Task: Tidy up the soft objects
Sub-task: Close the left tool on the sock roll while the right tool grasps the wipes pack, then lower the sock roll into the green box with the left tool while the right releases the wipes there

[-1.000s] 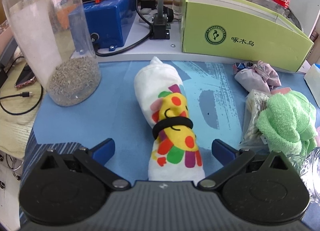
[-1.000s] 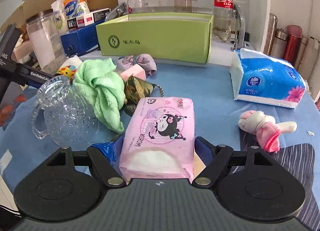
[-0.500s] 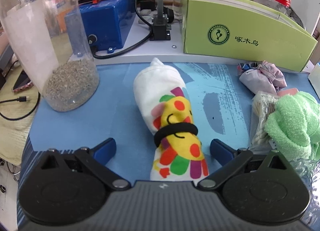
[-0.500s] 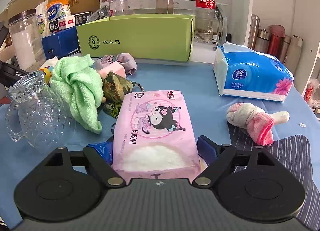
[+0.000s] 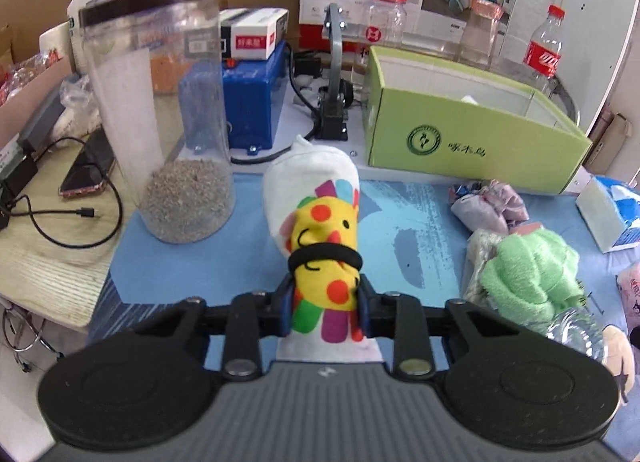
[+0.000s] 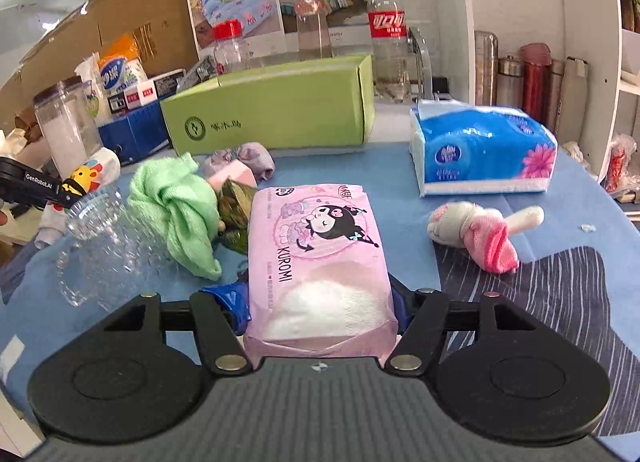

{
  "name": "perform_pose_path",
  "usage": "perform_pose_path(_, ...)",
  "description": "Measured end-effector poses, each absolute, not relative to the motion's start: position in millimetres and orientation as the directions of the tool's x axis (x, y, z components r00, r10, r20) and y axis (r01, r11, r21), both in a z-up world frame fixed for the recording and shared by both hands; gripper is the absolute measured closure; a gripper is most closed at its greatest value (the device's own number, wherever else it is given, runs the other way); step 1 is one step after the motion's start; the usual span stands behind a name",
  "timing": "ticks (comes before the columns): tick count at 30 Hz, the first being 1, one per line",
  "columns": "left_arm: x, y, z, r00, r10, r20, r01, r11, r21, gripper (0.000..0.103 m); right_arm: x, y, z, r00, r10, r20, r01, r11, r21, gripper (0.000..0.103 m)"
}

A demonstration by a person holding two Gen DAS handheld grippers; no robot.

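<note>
My left gripper (image 5: 324, 302) is shut on a rolled white cloth with a bright yellow print (image 5: 316, 217), bound by a black band, and holds it off the blue mat. The roll also shows at the far left in the right wrist view (image 6: 94, 171). My right gripper (image 6: 320, 302) is shut on a pink Kuromi tissue pack (image 6: 316, 246), lifted above the mat. The open green box (image 5: 472, 129) stands at the back; it also shows in the right wrist view (image 6: 276, 109).
A green towel (image 6: 176, 205), a glass mug (image 6: 96, 246), a purple pouch (image 5: 488, 205), a blue tissue pack (image 6: 484, 149) and a pink-white sock roll (image 6: 476, 229) lie on the mat. A tall clear jar (image 5: 168, 129) stands left. Bottles stand behind the box.
My left gripper closed on the printed cloth roll and lifted it. My right gripper rose with the pink tissue pack still in it.
</note>
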State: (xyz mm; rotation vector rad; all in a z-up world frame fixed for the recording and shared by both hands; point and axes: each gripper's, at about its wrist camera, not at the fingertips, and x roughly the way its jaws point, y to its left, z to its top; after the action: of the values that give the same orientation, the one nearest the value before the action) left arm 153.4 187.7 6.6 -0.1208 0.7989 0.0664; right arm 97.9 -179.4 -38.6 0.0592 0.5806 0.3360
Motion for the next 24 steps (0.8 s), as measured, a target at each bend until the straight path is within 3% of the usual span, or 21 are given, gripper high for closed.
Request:
perform_pose_path(4, 171.4, 177.4, 41.8, 0.746, -0.007, -0.665, -0.067, 0.994, -0.086, 0.073, 106.7, -171.7, -2.7, 0.822, 0.362, -0.439, -0.346, 0.931, 0.119, 0.053)
perform_pose_path(10, 250.8, 149.3, 80.7, 0.787, -0.074, -0.612, 0.009, 0.994, -0.109, 0.073, 184.8, -153.0, 46.6, 0.858, 0.396, -0.327, -0.389, 0.917, 0.089, 0.052)
perform_pose_path(19, 375.4, 123.5, 68.8, 0.749, -0.089, -0.657, 0.035, 0.995, -0.095, 0.071, 327.1, -124.2, 51.3, 0.837, 0.384, -0.391, -0.354, 0.923, 0.149, 0.052)
perform_pose_path(21, 390.7, 122.4, 57.7, 0.732, -0.082, -0.676, 0.031, 0.996, -0.087, 0.058, 347.0, -116.3, 42.5, 0.818, 0.385, -0.427, -0.353, 0.923, 0.156, 0.049)
perform_pose_path(22, 394.8, 122.2, 53.7, 0.729, -0.067, -0.682, 0.024, 0.997, -0.073, 0.033, 355.0, -112.7, 37.6, 0.805, 0.383, -0.452, -0.349, 0.923, 0.161, 0.049)
perform_pose_path(24, 395.7, 124.3, 49.5, 0.741, -0.036, -0.670, 0.006, 0.999, -0.048, 0.032, 366.4, -105.3, 27.4, 0.782, 0.381, -0.494, -0.344, 0.924, 0.168, 0.049)
